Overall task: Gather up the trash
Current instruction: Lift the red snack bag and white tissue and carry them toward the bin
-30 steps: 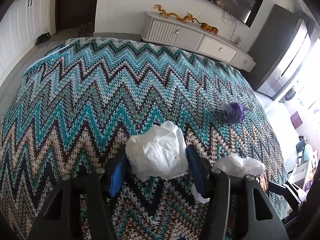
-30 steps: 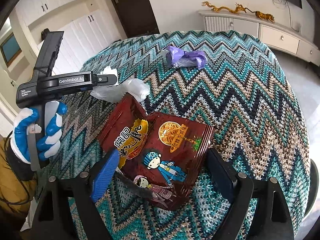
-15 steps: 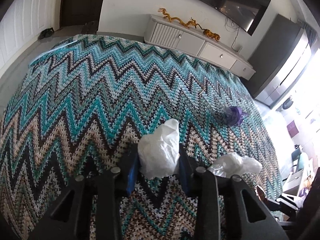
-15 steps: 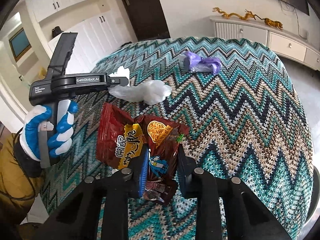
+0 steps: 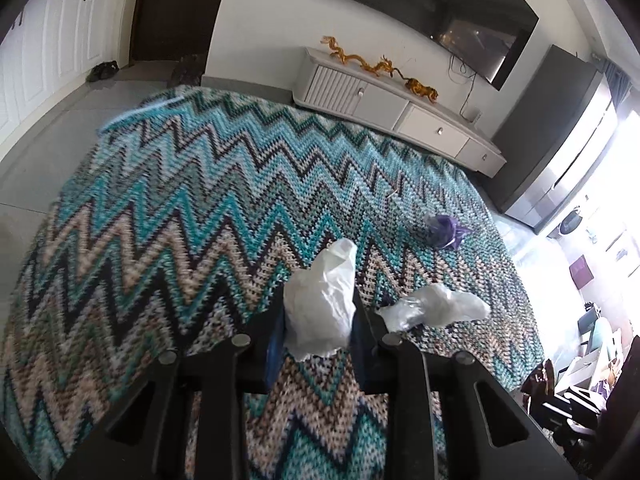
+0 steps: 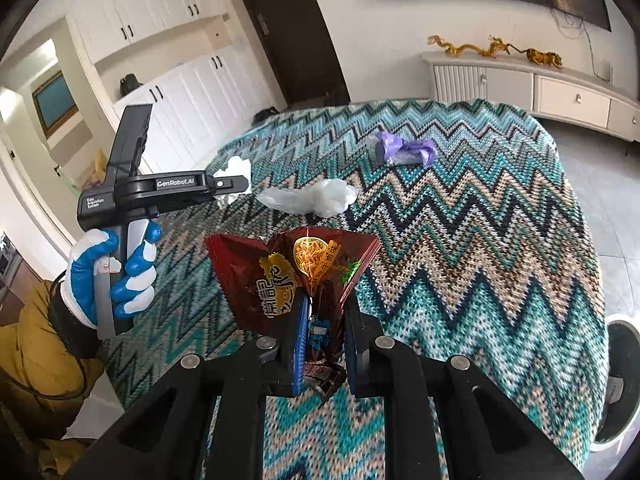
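My left gripper (image 5: 318,312) is shut on a crumpled white tissue (image 5: 322,304) and holds it above the zigzag blanket (image 5: 180,216). My right gripper (image 6: 325,320) is shut on a dark red snack wrapper (image 6: 280,276), lifted off the blanket. A clear plastic bag (image 5: 440,306) lies just right of the left gripper; it also shows in the right wrist view (image 6: 316,198). A purple bag (image 5: 444,232) lies farther back; it also shows in the right wrist view (image 6: 404,150). The left gripper (image 6: 236,184) with the tissue (image 6: 238,170) shows at left in the right wrist view.
The blanket covers a round table (image 6: 500,240). A white bin (image 6: 620,380) stands on the floor at the table's right edge. A low white cabinet (image 5: 392,108) with gold dragon figures stands by the far wall. White cupboards (image 6: 180,92) line the left.
Both grippers closed from open, the left on the tissue and the right on the snack wrapper, and both lifted their loads off the blanket.
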{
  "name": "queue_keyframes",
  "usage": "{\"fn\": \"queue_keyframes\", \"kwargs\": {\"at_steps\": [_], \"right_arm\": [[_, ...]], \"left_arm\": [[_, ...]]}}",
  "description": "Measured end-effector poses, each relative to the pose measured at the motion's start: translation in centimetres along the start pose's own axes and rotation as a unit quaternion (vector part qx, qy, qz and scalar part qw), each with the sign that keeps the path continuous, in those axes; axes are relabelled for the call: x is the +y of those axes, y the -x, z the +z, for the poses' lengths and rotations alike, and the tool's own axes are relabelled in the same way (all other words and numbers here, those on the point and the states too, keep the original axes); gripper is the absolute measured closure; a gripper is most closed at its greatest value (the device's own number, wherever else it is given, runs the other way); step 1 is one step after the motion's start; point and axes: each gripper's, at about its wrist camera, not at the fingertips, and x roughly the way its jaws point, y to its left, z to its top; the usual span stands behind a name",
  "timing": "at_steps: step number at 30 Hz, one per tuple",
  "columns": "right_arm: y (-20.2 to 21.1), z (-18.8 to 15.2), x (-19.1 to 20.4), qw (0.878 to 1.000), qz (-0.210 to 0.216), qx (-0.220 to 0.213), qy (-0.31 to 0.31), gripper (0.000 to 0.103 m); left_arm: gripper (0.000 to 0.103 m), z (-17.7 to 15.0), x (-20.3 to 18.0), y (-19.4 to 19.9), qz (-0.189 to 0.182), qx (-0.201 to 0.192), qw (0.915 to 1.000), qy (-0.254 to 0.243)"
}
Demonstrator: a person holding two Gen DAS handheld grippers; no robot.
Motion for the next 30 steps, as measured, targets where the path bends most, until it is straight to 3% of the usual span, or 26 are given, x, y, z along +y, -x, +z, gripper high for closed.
{"fn": "queue_keyframes", "kwargs": {"at_steps": [14,23,30], "right_arm": [[6.8,-1.2,-2.7,0.996,0.002,-0.079,-0.04,0.09],[12.6,-2.1,-8.0,0.985,-0.042,-0.148,-0.084,0.09],[16.7,-4.7,-14.5,0.968,-0.084,-0.187,-0.147,0.09]], "left_arm": [[0.077,-0.2,-5.0,5.8,-0.011,-0.045,0.9981,-0.04],[0.077,-0.3,-12.5,5.8,-0.043,-0.034,0.9926,-0.109],[0.077,-0.8,-21.3,2.8,-0.077,0.005,0.9788,-0.189]]}}
